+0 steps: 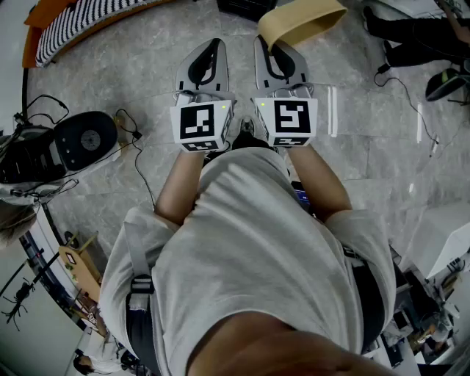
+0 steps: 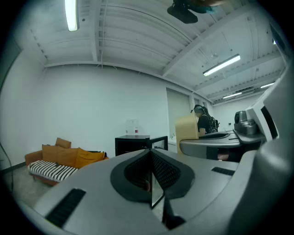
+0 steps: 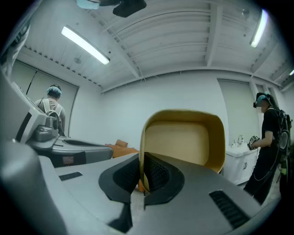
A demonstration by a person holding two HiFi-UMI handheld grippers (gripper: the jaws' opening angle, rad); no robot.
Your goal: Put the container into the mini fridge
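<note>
Black mini fridge [image 2: 138,145] stands near a striped sofa [image 2: 50,170].

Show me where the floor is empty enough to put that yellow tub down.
Bare grey floor lies between the striped couch and the left gripper. More lies right of the right gripper and its yellow tub, up to the thin cable. The left is crowded: round black machine, wires.

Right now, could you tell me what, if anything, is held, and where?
The right gripper pinches the tan container by its side wall at the rim; the left gripper holds nothing.
</note>
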